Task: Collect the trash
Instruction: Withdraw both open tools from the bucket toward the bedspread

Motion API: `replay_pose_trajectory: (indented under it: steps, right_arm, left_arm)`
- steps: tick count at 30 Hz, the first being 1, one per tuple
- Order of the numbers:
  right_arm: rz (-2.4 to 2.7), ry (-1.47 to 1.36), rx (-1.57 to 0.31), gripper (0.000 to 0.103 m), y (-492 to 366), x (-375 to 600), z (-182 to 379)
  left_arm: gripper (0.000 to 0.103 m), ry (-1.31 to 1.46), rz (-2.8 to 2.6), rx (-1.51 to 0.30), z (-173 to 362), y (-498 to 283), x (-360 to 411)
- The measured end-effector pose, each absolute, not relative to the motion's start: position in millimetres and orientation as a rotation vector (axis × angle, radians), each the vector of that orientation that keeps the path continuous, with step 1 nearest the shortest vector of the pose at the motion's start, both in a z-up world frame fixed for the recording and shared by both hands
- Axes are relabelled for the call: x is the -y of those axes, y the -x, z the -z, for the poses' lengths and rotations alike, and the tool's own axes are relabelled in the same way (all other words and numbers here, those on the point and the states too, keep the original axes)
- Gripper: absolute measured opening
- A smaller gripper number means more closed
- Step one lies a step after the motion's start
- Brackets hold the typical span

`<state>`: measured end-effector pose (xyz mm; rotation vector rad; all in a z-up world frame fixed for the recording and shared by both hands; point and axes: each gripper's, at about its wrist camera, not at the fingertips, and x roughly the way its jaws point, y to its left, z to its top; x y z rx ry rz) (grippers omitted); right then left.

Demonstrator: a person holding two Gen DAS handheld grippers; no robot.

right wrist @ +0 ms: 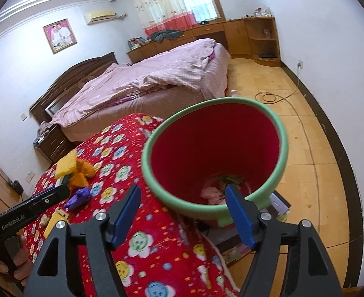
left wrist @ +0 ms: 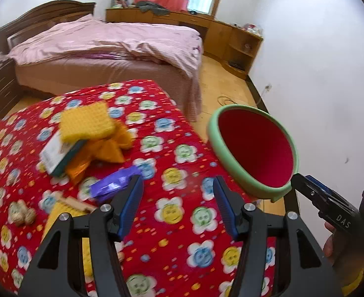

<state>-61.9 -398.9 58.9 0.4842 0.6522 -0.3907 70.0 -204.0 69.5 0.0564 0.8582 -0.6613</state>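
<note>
One bin (right wrist: 214, 158), one purple wrapper (left wrist: 115, 184), two empty grippers.

Both of our grippers are tipped forward and down. The left gripper (left wrist: 178, 206) has its jaws partway apart with nothing between the blue pads. The right gripper (right wrist: 184, 212) has its jaws spread wider, pads not pressing on anything as far as we can tell. In the right wrist view our left hand (right wrist: 13, 267) wraps the handle at the lower left; in the left wrist view our right hand (left wrist: 335, 242) grips its handle at the far right.
</note>
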Motion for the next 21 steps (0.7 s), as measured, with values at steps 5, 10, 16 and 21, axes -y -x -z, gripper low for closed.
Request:
replay_pose_trajectory:
  steps: [5, 10, 16, 21]
  right_arm:
    - [0.348, -0.463, -0.668, 0.074, 54.1, 373.0, -60.3]
    - [0.316, -0.451, -0.678, 0.075, 47.2, 352.5, -61.0]
    - [0.287, -0.436, -0.692, 0.075, 39.6, 334.7, -59.6]
    - [0.269, -0.431, -0.706, 0.075, 34.2, 320.1, -56.7]
  left_arm:
    - [0.059, -0.035, 0.602, -0.857, -68.6, -71.6, 171.4]
    - [0.059, -0.028, 0.547, -0.866, -63.6, -74.6, 144.2]
    - [0.059, -0.019, 0.489, -0.889, -54.2, -78.6, 115.5]
    - [0.059, -0.02, 0.458, -0.91, -44.6, -81.8, 100.9]
